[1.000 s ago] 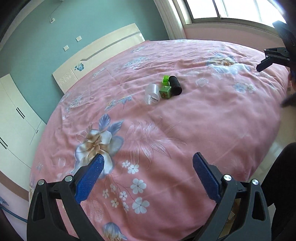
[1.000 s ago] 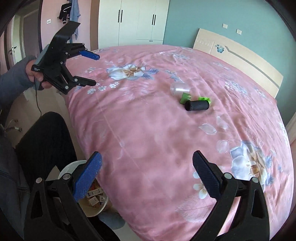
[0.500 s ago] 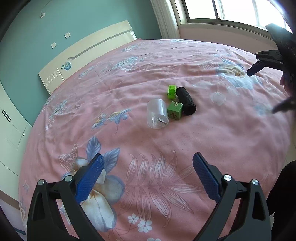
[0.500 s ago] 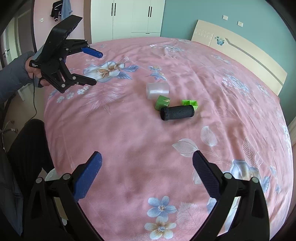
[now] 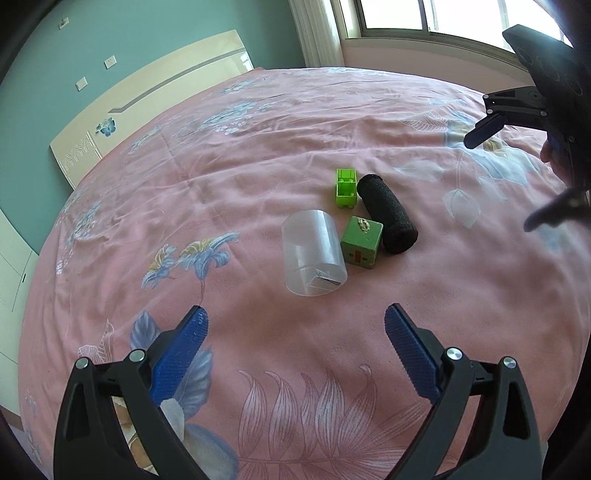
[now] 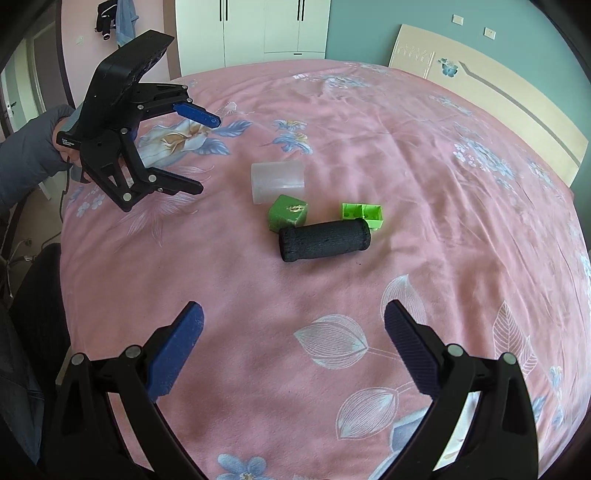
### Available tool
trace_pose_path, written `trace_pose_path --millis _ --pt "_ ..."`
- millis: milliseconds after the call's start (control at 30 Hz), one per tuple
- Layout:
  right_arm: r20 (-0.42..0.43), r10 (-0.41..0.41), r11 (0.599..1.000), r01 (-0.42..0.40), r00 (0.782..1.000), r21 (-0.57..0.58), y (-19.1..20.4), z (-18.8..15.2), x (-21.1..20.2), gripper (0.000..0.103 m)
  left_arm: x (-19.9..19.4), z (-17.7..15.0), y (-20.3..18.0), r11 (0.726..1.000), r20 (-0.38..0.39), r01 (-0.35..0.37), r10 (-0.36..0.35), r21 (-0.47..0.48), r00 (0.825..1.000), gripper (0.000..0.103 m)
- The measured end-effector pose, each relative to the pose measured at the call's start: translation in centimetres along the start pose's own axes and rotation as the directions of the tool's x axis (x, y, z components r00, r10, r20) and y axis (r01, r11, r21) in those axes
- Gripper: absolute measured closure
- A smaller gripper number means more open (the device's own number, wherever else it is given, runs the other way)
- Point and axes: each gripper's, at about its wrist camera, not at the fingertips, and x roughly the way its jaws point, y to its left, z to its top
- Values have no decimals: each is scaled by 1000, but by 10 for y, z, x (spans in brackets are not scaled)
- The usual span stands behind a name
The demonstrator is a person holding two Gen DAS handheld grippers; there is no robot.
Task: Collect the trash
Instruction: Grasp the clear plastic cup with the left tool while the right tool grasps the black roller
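Several pieces of trash lie together mid-bed on the pink floral bedspread [image 5: 258,166]. A clear plastic cup [image 5: 314,254] lies on its side, also visible as the cup [image 6: 277,181]. Beside it sit a green cube [image 5: 361,242] [image 6: 288,213], a bright green open box [image 5: 346,186] [image 6: 362,215] and a black foam cylinder [image 5: 388,213] [image 6: 324,239]. My left gripper [image 5: 293,332] is open, just short of the cup, and shows as the left gripper [image 6: 208,153] in the right wrist view. My right gripper [image 6: 293,328] is open, short of the cylinder, and appears as the right gripper [image 5: 496,177].
A cream headboard [image 5: 147,103] stands against the teal wall. White wardrobes [image 6: 255,29] are behind the bed. A window [image 5: 424,18] lies beyond the far side. A person's sleeve [image 6: 26,162] holds the left gripper at the bed's edge.
Both grippers have moved in over the bed toward the trash pile, which now looms larger in both views. Both stay open with nothing held.
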Motion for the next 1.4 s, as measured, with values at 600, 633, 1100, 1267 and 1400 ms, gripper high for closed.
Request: trace_pose_path --millis 600,633,1100,1267,1400 --pt "-76 53 998 -54 996 -17 -37 24 64 7 59 14 13 994 -49 106 -106 -10 993 5" --pt "-78 55 998 -57 995 -18 -37 24 66 7 61 14 13 994 -51 113 -114 -8 992 5" --pt "-78 100 992 -105 992 -63 -35 43 84 7 70 21 16 970 -41 241 -240 16 970 14" --pt "-86 109 990 -116 990 -81 -31 49 93 7 74 20 15 966 -53 256 -254 29 966 15" --pt "-88 121 989 -128 989 -76 -33 52 97 7 75 21 15 964 -49 265 -263 38 964 16"
